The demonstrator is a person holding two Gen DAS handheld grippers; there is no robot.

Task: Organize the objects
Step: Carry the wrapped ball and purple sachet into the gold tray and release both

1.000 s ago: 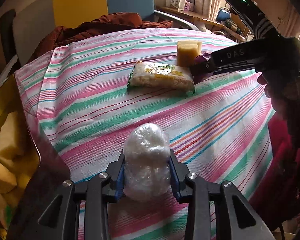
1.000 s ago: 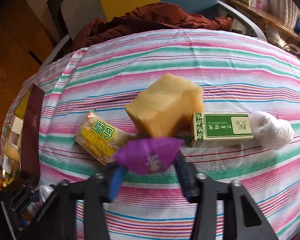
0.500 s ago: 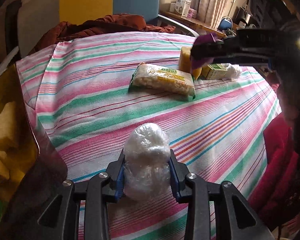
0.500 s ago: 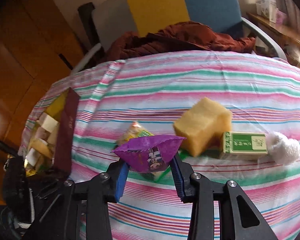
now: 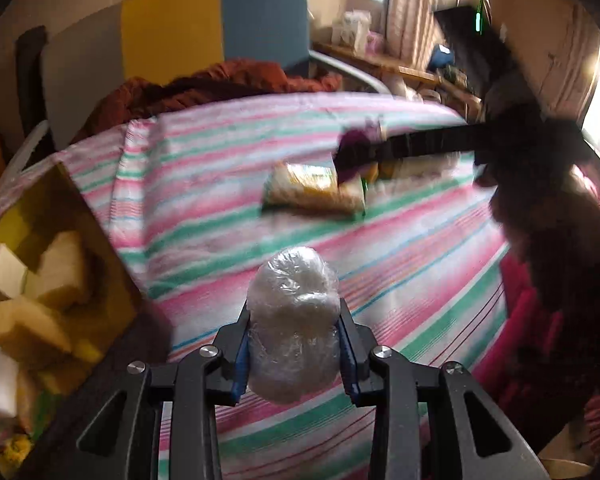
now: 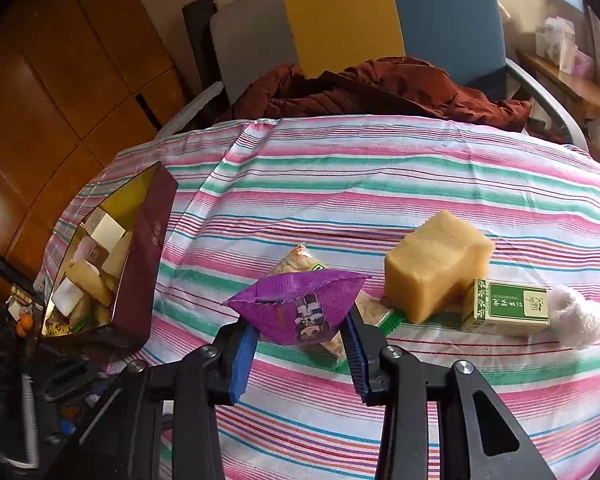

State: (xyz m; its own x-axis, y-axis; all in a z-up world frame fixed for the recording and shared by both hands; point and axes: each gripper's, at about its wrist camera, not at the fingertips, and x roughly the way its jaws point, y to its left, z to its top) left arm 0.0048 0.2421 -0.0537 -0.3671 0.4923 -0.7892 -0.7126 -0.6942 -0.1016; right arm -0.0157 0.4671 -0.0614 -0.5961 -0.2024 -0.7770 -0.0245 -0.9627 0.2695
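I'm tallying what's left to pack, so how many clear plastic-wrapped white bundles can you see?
2. One plastic-wrapped bundle is clamped in the left gripper; the second bundle lies on the striped cloth beside the green box. The box at the left may hide others.

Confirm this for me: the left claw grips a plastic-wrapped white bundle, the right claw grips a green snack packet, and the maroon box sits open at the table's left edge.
One detail is wrong. The packet in the right claw is purple, not green, as the right wrist view shows. The rest stands: the left claw grips the plastic-wrapped white bundle, and the maroon box sits open at the table's left edge.
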